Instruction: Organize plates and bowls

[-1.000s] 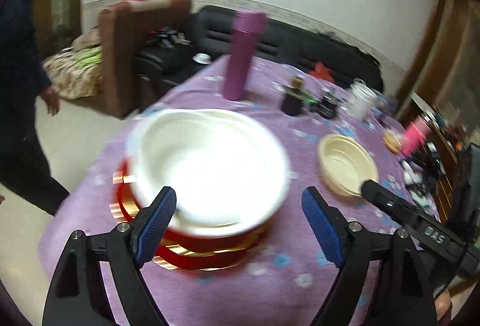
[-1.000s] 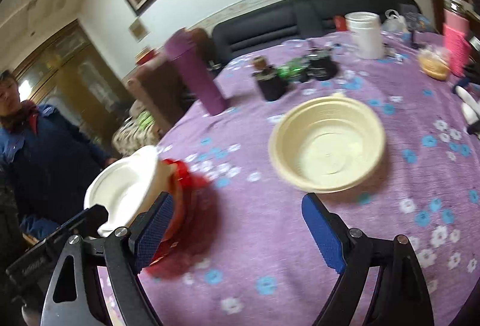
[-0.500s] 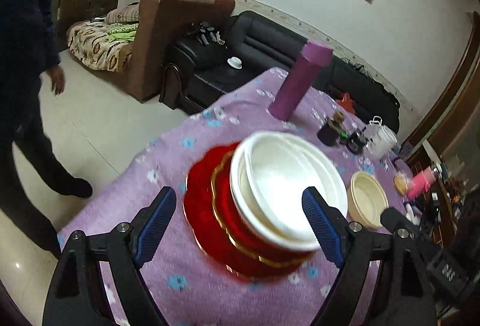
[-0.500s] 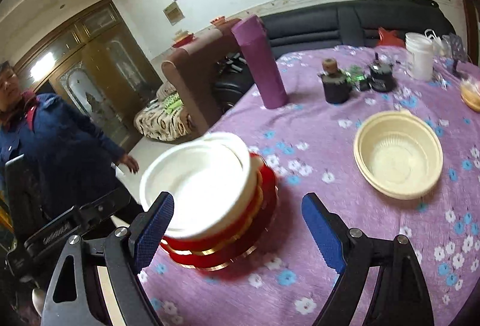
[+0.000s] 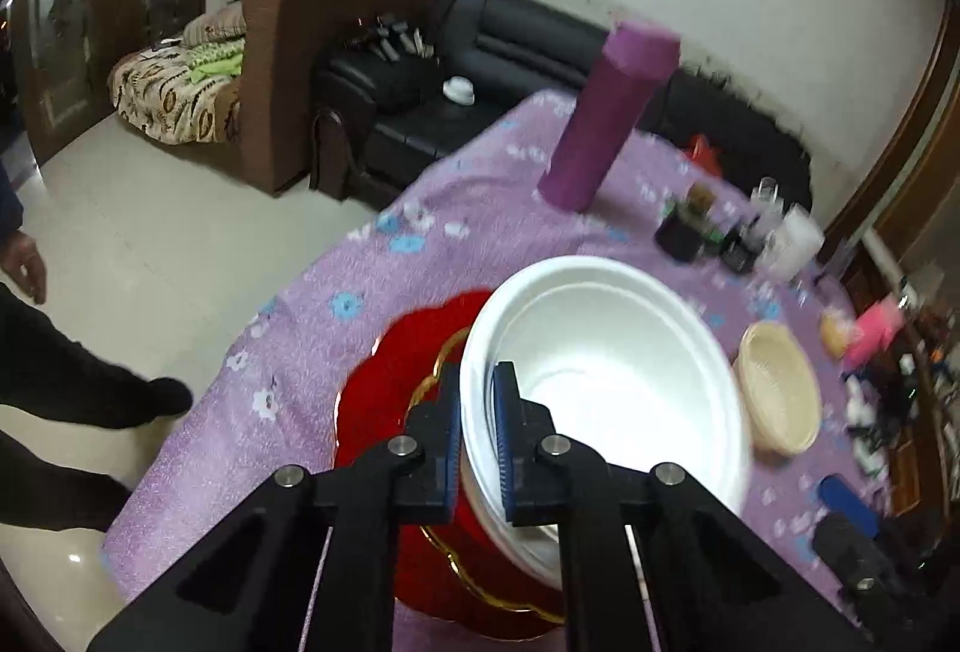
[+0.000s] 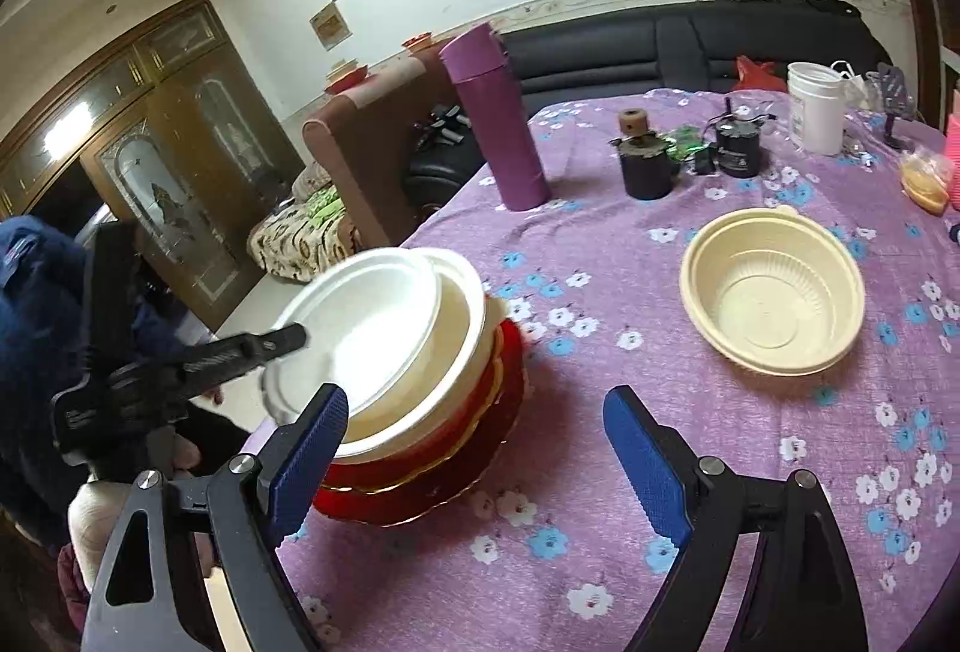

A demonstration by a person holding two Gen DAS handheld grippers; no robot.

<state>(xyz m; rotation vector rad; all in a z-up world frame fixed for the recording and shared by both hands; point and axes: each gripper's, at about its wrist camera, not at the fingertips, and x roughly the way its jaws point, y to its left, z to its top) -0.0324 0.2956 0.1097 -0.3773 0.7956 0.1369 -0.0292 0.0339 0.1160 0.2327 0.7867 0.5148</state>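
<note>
Your left gripper [image 5: 477, 430] has just been closing and its blue pads are now clamped on the near rim of the white foam bowl [image 5: 606, 382], one pad inside the rim and one outside. That bowl sits tilted on top of the stack: in the right wrist view it leans up toward the table edge over a second white bowl [image 6: 462, 328], and under both lie the red gold-trimmed plates [image 6: 456, 460]. Take the stack as your landmark. It stands near the edge of the table, on the purple flowered tablecloth [image 6: 750, 472]. The cream plastic bowl [image 6: 774, 292] sits upright and by itself well apart from the stack, further in across the cloth. Beyond the stack, toward the black sofa [image 5: 510, 46], stands the purple flask [image 6: 498, 124], and past the cream bowl from the stack are a small dark jar with a cork-coloured top [image 6: 645, 160], a black device [image 6: 738, 145] and a white tub [image 6: 816, 106]. Your right gripper [image 6: 474, 466] has its fingers wide apart with nothing between them; its left pad shows just in front of the stack's near side, though whether it touches you cannot tell, and its right pad hangs over bare cloth. Off the table beside the stack stands a person in a dark blue jacket [image 6: 36, 304]
</note>
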